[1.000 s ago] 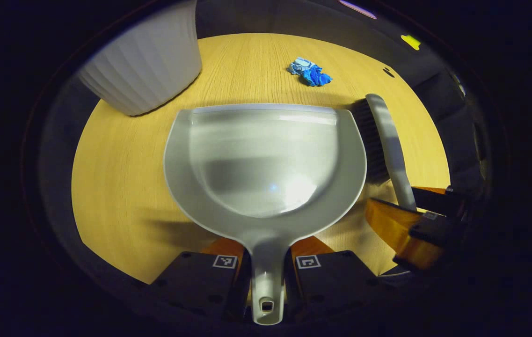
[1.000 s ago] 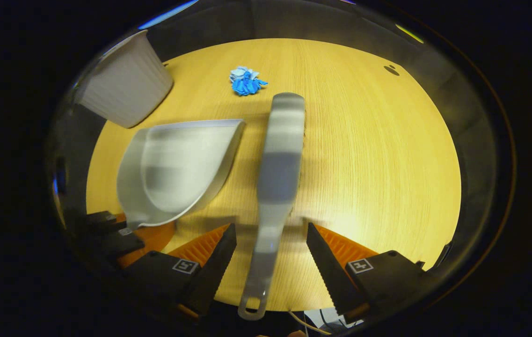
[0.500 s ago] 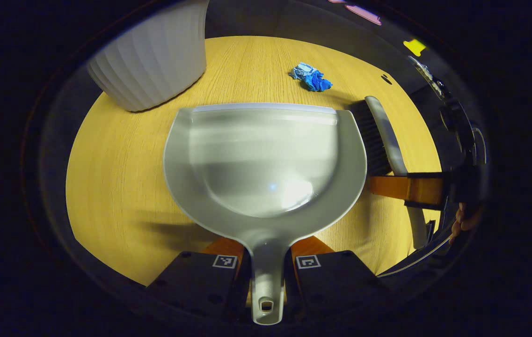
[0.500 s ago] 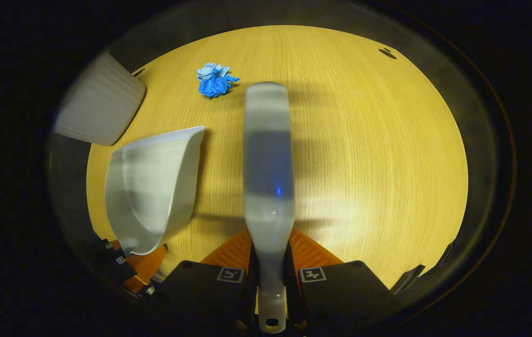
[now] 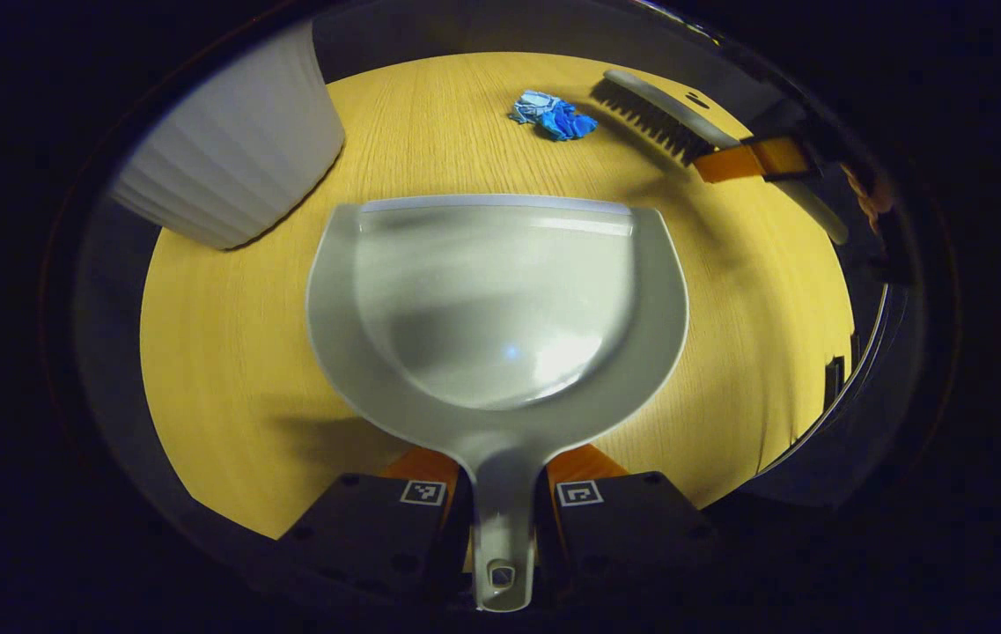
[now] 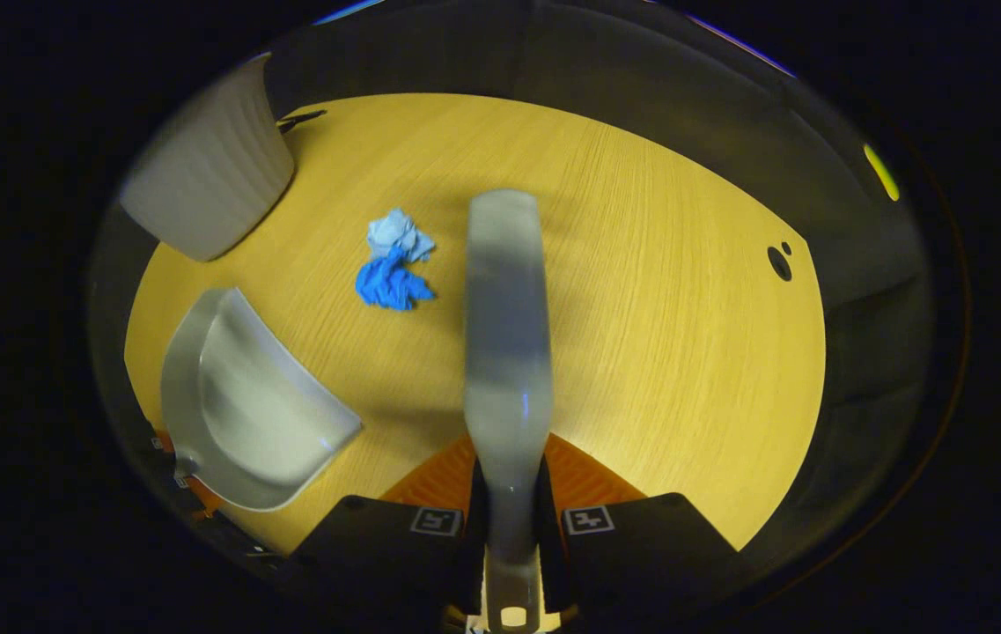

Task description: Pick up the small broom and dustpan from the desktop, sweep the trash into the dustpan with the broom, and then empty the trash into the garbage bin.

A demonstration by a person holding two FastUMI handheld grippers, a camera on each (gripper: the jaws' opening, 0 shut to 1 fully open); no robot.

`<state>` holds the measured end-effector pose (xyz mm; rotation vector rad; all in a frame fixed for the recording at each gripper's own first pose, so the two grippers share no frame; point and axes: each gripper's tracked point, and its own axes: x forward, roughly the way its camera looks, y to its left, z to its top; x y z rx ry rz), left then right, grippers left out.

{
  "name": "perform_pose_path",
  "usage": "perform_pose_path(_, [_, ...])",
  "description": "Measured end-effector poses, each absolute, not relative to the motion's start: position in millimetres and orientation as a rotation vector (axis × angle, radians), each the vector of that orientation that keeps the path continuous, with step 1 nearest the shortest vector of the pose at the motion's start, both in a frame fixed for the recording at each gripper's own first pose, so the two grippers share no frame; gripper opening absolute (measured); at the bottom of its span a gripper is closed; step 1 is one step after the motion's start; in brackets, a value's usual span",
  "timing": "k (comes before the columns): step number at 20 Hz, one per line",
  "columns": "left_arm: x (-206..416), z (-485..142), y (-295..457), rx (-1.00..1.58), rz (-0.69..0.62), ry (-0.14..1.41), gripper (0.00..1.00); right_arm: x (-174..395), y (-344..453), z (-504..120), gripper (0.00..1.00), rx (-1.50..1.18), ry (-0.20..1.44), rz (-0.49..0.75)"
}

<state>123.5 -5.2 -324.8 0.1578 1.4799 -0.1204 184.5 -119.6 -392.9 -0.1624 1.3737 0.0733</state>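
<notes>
The round wooden desktop [image 5: 227, 352] takes up most of the room here, its far edge running into the dark booth wall. At its far left stands the white ribbed garbage bin [image 5: 231, 150], upright and well apart from everything else.

Next in size is the grey dustpan [image 5: 500, 299], held out over the near part of the desktop. The left gripper [image 5: 500, 502] has both fingers pressed onto the dustpan's handle, with the pan's flat lip pointing toward the far side. In the right gripper view the dustpan [image 6: 245, 414] sits at the near left, with the bin [image 6: 205, 176] beyond it.

The small broom [image 6: 504, 335] is pinched by its handle in the right gripper [image 6: 509, 528], both fingers tight against it, its grey back up. From the left gripper view the broom [image 5: 667, 110] hangs at the far right, bristles down, just beside the trash.

The trash [image 6: 393, 264], a crumpled blue wad, lies on the desktop between the bin and the broom head, with bare wood between it and the dustpan's lip.

A small dark hole [image 6: 779, 261] marks the desktop's right side.
</notes>
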Motion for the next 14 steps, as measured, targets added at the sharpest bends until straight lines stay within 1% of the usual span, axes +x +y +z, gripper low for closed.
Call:
perform_pose_path(1, [126, -325, -3, 0.169, -0.121, 1.492, 0.30, 196, -120, -396, 0.28, -0.162, 1.372, 0.089])
perform_pose_path(4, [135, -317, 8, 0.230, -0.136, 1.515, 0.29, 231, -126, -408, 0.28, -0.226, 1.363, 0.143])
perform_pose_path(7, [156, -315, 21, 0.342, -0.178, 1.522, 0.29, 267, -143, -410, 0.28, -0.416, 1.334, 0.204])
perform_pose_path(8, [162, -314, 26, 0.378, -0.192, 1.523, 0.30, 272, -140, -412, 0.28, -0.450, 1.336, 0.232])
perform_pose_path(11, [180, -313, 36, 0.478, -0.232, 1.530, 0.29, 258, -117, -425, 0.28, -0.464, 1.396, 0.344])
perform_pose_path(14, [192, -314, 36, 0.511, -0.283, 1.486, 0.29, 239, -95, -423, 0.28, -0.542, 1.397, 0.494])
